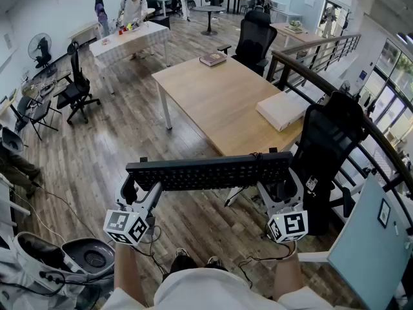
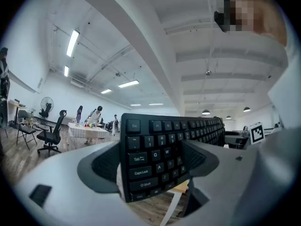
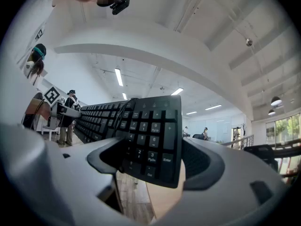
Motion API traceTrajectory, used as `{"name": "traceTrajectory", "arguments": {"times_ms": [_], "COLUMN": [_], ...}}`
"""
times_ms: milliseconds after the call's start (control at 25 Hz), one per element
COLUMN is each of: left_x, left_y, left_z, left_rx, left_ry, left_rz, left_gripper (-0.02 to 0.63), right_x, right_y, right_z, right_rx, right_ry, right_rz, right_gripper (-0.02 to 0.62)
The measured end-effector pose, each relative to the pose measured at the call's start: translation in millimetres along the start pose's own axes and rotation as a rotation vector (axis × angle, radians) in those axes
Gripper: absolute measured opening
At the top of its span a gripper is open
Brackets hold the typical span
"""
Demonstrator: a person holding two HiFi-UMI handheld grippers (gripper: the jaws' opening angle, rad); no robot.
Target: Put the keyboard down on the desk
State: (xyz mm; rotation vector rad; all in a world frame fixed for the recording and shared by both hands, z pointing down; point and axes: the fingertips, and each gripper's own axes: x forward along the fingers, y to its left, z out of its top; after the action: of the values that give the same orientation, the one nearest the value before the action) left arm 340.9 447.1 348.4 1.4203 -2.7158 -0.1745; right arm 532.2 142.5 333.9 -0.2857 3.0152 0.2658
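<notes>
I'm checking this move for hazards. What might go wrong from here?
The keyboard is in the air by the desk's near edge, held only at its ends by the left gripper and right gripper; a slip at either end would likely drop it. The white box on the desk's right side and the black chair beside the right gripper could get bumped.

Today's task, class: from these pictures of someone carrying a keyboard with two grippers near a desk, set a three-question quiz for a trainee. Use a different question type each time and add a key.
1. True or false: the keyboard already rests on the wooden desk.
2. Which part of the keyboard is the right gripper clamped on? A: the Esc end. B: the number-pad end. C: the middle.
3. Fill in: on the desk's far corner lies a closed ____.

Key: 1 false, it is held in the air; 2 B; 3 book.
</notes>
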Motion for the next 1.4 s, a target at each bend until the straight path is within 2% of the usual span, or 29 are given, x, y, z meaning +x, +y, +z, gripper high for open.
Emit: {"name": "traceTrajectory", "arguments": {"times_ms": [560,800,1160,1400], "left_x": [-13,-9,30,64], "left_y": [-11,-10,9,55], "left_z": [-6,-12,-44,-33], "left_rx": [-0.013,-0.016,-0.032,-0.034], "left_ry": [0.004,0.034,0.057,0.049], "left_rz": [0.044,0.064,0.035,0.014], "left_gripper": [0.403,0.403,0.405,0.405], "right_x": [-3,0,23,73], "right_y": [-5,-6,-12,-1], "right_z": [-2,-11,-47,-45], "right_rx": [0.002,0.016,0.013,0.005], "right_ry": [-0.004,0.023,0.056,0.060], "right_rz": [0.045,0.049,0.021,0.001], "right_gripper": [0.377,0.377,0.377,0.377]}}
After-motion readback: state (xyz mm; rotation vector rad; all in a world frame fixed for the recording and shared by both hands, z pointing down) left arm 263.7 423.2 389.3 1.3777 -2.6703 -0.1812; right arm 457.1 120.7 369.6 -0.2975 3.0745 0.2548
